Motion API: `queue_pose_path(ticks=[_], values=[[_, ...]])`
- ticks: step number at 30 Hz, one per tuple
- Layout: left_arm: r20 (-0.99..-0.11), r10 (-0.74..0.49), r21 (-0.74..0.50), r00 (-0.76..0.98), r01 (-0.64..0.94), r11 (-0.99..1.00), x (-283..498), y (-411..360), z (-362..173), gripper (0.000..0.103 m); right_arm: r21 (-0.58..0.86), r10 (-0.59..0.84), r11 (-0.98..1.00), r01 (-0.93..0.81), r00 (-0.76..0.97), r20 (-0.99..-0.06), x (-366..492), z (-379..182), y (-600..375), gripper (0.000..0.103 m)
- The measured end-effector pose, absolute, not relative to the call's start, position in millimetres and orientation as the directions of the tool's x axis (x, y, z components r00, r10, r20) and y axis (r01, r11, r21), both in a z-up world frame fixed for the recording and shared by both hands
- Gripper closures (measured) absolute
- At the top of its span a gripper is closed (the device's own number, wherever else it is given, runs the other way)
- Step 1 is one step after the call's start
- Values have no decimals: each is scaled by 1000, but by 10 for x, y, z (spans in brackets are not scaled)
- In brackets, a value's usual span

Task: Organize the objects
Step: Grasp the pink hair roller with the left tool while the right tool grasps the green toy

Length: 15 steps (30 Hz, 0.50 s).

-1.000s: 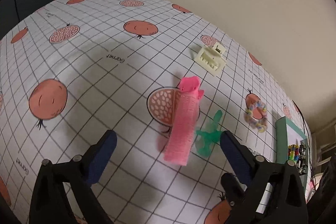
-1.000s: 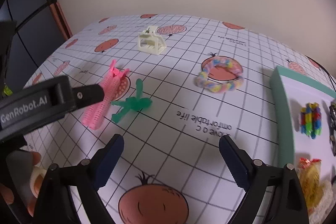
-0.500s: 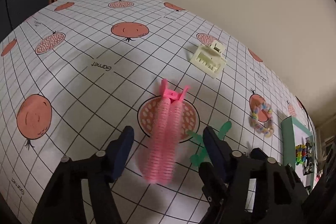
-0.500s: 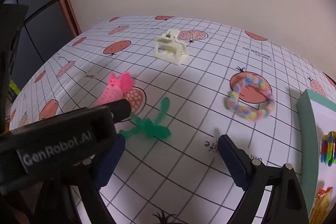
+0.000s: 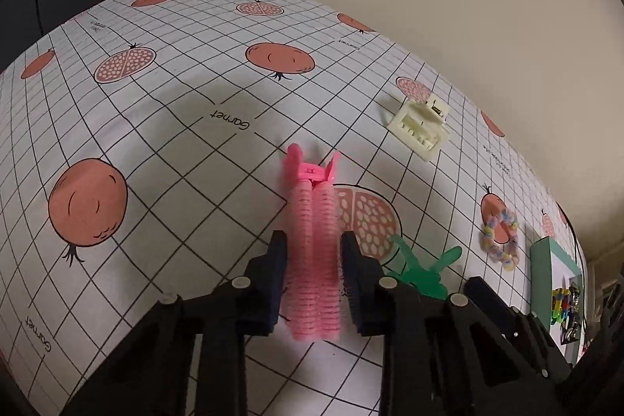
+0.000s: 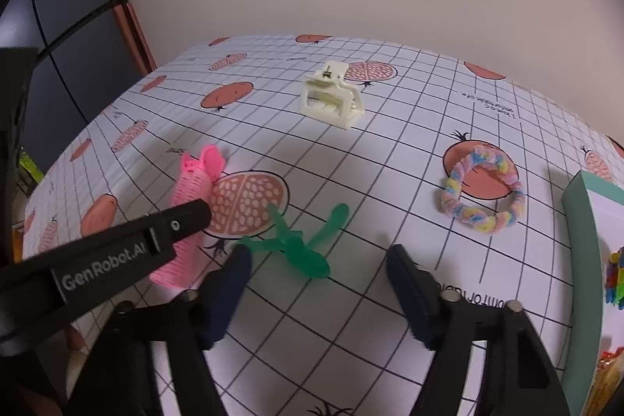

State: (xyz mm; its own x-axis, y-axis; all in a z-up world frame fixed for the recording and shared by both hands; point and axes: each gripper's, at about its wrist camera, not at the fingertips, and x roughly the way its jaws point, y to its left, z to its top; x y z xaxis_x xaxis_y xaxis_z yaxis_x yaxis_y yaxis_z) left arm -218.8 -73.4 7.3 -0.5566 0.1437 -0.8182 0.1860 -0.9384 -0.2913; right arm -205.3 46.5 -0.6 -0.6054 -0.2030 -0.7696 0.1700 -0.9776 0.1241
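Your left tool [image 5: 314, 279] pinches the soft, light pink roller clip [image 5: 312, 236] mid-length beside the green clip [image 6: 300, 244], so squeeze gently; your right tool [image 6: 318, 293] hangs spread.

The left gripper [image 6: 171, 240] arm reads "GenRobot.AI" in white, at about 8 o'clock in the right wrist view. The tablecloth [image 5: 175, 151] has "Garnet" printed at 12 o'clock of the gripper in the left wrist view, and again at 8 o'clock. Other cloth lettering is too small to read.
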Motion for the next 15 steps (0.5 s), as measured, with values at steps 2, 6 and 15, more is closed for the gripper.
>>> queue_pose_path(ticks=[2, 6, 15], values=[[-816, 144, -294, -560, 187, -937, -2181, -731, 73, 74, 124, -200, -978, 165, -606, -770, -2057, 1, 462, 55], [-815, 136, -285, -564, 186, -940, -2167, -712, 77, 74, 152, -221, -975, 164, -602, -767, -2061, 4, 491, 73], [-812, 135, -281, -569, 178, -943, -2155, -707, 79, 75, 210, -263, -965, 158, -592, -762, -2035, -7, 560, 80]])
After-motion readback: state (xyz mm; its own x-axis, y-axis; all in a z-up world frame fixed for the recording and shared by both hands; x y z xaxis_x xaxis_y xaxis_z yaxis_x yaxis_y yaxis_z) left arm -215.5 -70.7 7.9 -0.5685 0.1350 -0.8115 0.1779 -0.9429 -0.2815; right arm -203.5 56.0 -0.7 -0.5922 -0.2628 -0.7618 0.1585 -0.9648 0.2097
